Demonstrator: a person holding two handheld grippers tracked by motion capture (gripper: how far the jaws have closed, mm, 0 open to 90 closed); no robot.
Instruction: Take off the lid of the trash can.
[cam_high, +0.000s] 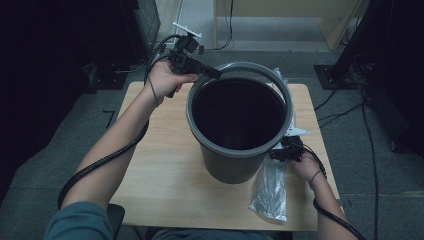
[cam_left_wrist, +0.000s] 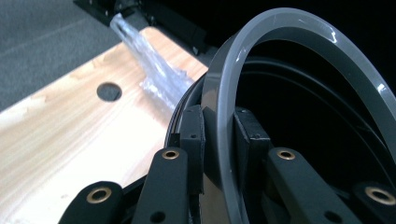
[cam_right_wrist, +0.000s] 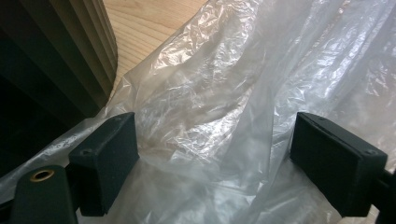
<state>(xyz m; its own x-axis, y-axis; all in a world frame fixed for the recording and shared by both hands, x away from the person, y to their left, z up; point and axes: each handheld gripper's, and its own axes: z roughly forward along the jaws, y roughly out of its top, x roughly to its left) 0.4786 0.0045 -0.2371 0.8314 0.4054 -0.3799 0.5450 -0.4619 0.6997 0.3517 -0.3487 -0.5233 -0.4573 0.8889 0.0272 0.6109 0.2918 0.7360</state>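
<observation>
A big grey bin (cam_high: 235, 160) stands in the middle of the wooden desk (cam_high: 165, 175). The left claw (cam_high: 212, 73) pinches the grey ring (cam_high: 260, 70) at the bin's far left edge, and the ring tilts up. The right claw (cam_high: 278, 153) is wide open beside the bin's near right side, over a clear plastic bag (cam_high: 270, 192) lying flat there.

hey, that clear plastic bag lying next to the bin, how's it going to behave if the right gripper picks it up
The clear plastic bag looks thin and crinkled, so it will probably hang limp and bunch rather than hold a shape. It seems very light, so it should lift easily. Its glossy film may slip between the right gripper's fingers, which stand wide apart now; pinching a gathered fold likely holds better.
</observation>
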